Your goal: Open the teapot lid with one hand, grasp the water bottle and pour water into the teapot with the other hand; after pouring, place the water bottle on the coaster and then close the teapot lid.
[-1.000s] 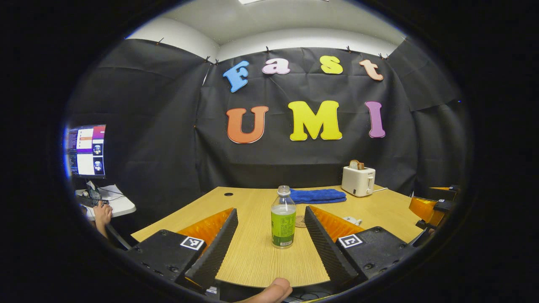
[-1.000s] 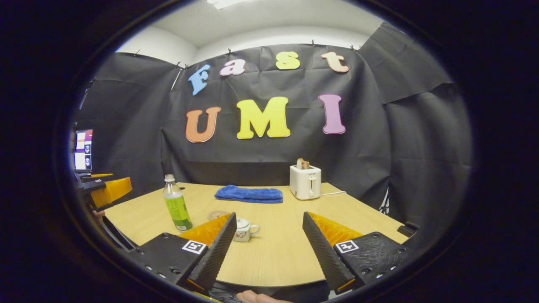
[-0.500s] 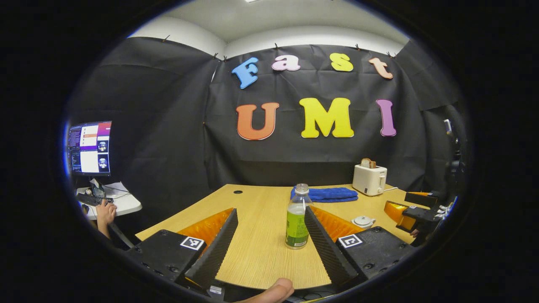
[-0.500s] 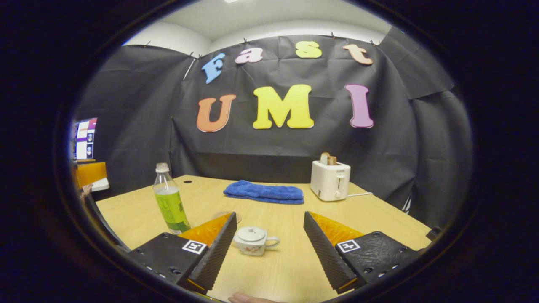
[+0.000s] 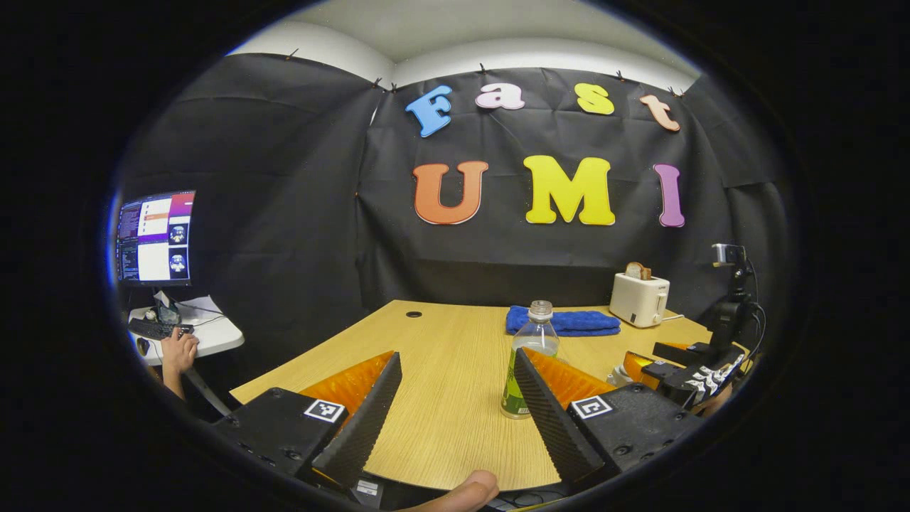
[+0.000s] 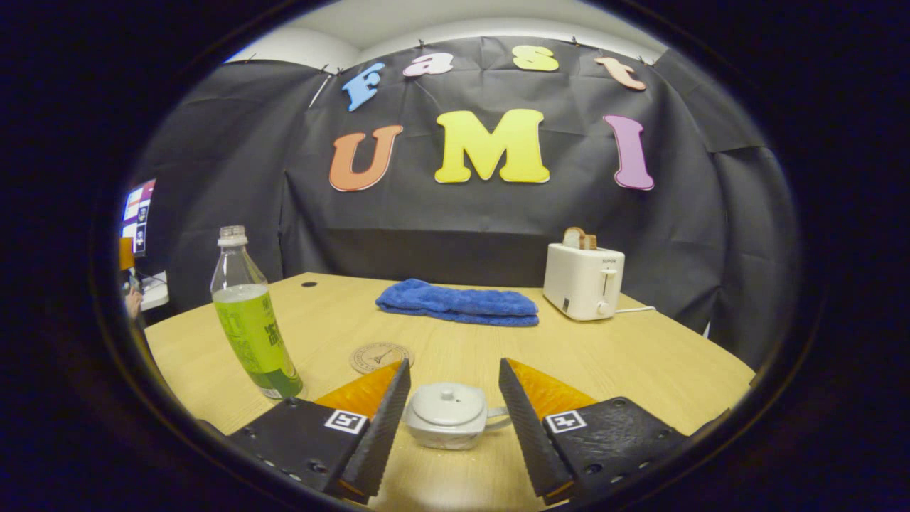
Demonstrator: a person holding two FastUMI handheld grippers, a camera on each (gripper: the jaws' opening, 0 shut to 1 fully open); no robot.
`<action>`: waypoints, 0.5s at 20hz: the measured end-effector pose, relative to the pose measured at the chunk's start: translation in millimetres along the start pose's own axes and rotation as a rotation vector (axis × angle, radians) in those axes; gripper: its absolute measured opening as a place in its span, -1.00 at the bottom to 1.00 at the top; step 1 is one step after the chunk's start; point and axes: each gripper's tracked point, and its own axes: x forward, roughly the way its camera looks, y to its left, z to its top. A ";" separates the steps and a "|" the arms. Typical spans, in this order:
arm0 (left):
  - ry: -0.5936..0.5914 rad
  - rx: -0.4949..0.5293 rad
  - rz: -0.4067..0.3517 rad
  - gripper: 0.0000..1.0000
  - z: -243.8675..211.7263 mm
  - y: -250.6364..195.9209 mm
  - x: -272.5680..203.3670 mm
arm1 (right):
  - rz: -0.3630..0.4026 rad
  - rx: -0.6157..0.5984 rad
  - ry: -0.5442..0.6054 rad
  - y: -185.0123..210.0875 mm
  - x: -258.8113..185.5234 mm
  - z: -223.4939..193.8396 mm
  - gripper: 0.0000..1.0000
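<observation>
My left gripper (image 5: 455, 363) hangs above the near edge of the wooden table (image 5: 441, 398) with its jaws spread wide and gripping nothing; the water bottle (image 5: 530, 359) stands upright on the table just behind my right-hand finger, which covers its lower right side, and the bottle is not between the fingers. Farther right in the left gripper view, my right gripper (image 5: 672, 370) is seen low over the table. In the right gripper view, my right gripper (image 6: 453, 380) also has its jaws released, and the white teapot (image 6: 449, 425) sits between the two fingers with its lid (image 6: 448, 404) in place and its handle toward the right-hand finger; whether either finger touches the pot I cannot tell. The round coaster (image 6: 381, 357) lies flat on the table just beyond the teapot, bare, with the water bottle (image 6: 250, 316) standing to its left, apart from it. At the back of the table lie a folded blue towel (image 6: 458, 303) and, to its right, a white toaster (image 6: 584, 281) with bread in its slot.
</observation>
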 end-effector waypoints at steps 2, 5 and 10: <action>0.020 0.008 0.000 0.99 -7.3 -0.5 2.2 | 0.004 -0.001 0.013 4.2 6.9 -5.7 0.31; 0.048 0.015 -0.004 0.99 -14.9 -4.1 5.7 | -0.006 0.018 0.020 3.0 15.0 -11.2 -0.03; 0.056 0.030 -0.003 0.99 -18.0 -5.9 6.5 | -0.003 -0.003 -0.006 4.1 15.0 -11.4 -0.28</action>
